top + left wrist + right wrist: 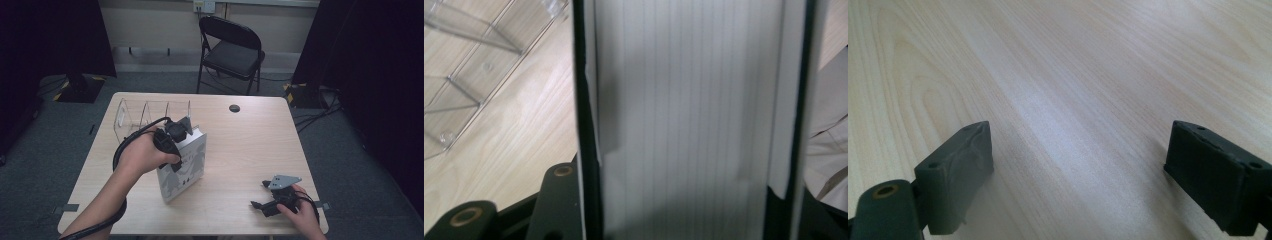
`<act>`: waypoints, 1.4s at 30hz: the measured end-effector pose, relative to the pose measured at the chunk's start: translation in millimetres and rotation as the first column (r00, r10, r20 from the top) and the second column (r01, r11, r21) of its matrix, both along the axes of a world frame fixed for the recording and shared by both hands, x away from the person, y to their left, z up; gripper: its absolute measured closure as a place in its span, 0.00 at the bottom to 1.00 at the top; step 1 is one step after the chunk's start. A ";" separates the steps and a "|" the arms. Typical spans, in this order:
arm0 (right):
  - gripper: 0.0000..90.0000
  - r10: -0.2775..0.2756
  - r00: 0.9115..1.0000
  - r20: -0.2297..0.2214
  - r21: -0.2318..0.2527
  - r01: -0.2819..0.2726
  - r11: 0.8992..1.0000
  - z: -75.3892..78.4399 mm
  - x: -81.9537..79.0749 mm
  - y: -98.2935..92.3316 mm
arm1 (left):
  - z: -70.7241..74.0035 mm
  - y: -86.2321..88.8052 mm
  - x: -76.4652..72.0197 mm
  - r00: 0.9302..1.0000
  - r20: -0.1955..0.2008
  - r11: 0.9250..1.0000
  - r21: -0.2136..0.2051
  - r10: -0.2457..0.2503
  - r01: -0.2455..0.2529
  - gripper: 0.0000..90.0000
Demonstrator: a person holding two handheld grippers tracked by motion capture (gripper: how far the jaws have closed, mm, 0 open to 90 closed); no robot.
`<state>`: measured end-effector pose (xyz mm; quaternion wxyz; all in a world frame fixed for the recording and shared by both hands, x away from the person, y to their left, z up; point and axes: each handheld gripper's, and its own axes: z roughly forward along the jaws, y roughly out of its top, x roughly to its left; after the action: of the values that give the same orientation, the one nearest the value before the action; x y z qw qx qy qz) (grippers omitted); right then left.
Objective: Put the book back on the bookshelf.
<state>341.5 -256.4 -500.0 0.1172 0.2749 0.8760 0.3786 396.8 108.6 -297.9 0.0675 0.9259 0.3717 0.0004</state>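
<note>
A thick book (184, 167) with a white cover and grey figures stands upright on the wooden table (250, 145), left of the middle. My left gripper (172, 142) comes down on its top edge from above and is shut on it. In the left gripper view the book's page block (689, 120) runs between its dark covers, and both jaws are pressed against its sides. My right gripper (258, 194) rests near the table's front right edge, held by a hand. Its jaws (1078, 170) stand wide apart over bare wood with nothing between them.
A clear plastic rack (150, 112) with several dividers stands at the table's back left, just behind the book; a corner of the rack (469, 75) appears in the left gripper view. A small black round cap (234, 108) sits near the far edge. A folding chair (232, 47) stands beyond the table.
</note>
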 end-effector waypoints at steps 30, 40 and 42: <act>0.12 0.000 1.000 0.000 0.000 0.000 1.000 0.0 0.0 0.0 | -2.9 56.2 9.5 0.980 -0.009 0.980 -0.014 0.197 -0.197 0.58; 0.12 0.001 1.000 0.000 0.000 -0.001 1.000 0.0 0.0 0.0 | -5.4 56.1 16.9 0.962 -0.007 0.961 -0.026 0.274 -0.275 0.59; 0.12 0.000 1.000 0.000 0.000 0.000 1.000 0.0 0.0 0.0 | -4.9 53.3 19.0 0.957 -0.012 0.956 -0.036 0.291 -0.291 0.59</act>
<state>341.4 -256.4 -500.1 0.1173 0.2748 0.8759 0.3787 415.8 161.9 -302.8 0.0829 0.8597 0.5040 0.0005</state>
